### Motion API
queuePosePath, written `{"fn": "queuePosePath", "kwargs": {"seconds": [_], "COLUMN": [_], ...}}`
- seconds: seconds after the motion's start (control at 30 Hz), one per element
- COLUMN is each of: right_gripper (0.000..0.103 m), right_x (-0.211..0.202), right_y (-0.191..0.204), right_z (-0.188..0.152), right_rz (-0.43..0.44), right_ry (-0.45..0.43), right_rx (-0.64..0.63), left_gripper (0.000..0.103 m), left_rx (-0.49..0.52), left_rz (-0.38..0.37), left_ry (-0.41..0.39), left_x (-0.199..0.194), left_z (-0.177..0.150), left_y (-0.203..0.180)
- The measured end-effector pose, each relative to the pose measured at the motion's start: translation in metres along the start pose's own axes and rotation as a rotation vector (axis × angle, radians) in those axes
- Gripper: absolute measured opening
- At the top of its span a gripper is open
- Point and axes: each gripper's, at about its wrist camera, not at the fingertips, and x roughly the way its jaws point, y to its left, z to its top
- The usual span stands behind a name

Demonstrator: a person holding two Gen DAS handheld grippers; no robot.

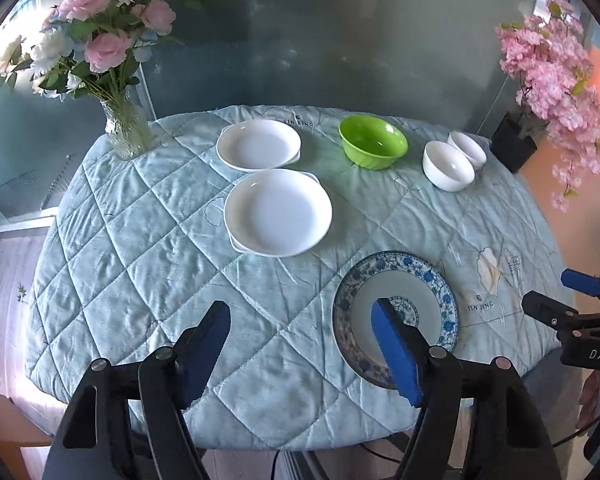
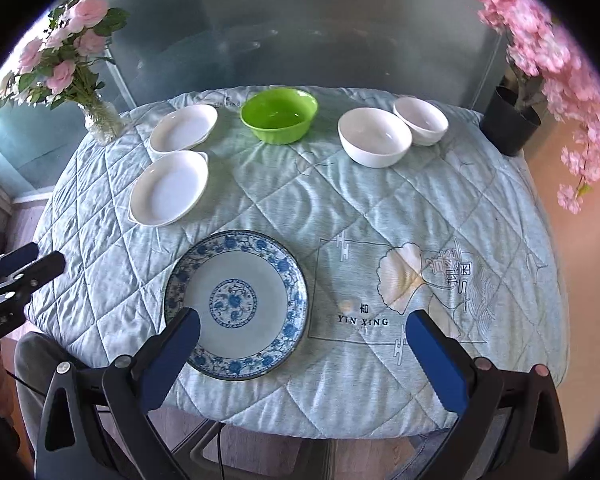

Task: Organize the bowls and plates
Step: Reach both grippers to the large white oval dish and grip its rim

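A blue-and-white patterned plate lies flat near the table's front edge. Two shallow white dishes sit at the back left, one behind the other. Further back stand a green bowl and, to its right, two white bowls side by side. My left gripper hovers open above the cloth, left of the patterned plate. My right gripper hangs wide open over that plate's right rim. Neither holds anything.
A pale blue quilted cloth covers the table. A glass vase of pink flowers stands at the back left corner, a black pot with pink blossoms at the back right. A glass wall rises behind. A person's leg is below the front edge.
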Motion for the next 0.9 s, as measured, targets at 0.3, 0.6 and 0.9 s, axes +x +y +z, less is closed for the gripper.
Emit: {"fn": "queuePosePath", "kwargs": {"seconds": [0.3, 0.6, 0.9], "right_gripper": [0.102, 0.044, 0.102], "right_x": [0.005, 0.024, 0.065], "right_y": [0.031, 0.063, 0.07], "right_z": [0.021, 0.04, 0.071], "right_rz": [0.015, 0.039, 0.177], "right_ry": [0.014, 0.037, 0.109], "right_rx": [-0.014, -0.072, -0.031], "left_gripper": [0.101, 0.035, 0.102], "left_rx": [0.001, -0.041, -0.073], "left_rz": [0.0, -0.068, -0.099], "left_ry": [-0.014, 0.051, 0.116], "left_x": [0.002, 0.029, 0.08], "left_z": [0.021, 0.035, 0.069], "left_y": [0.018, 0.056, 0.095]}}
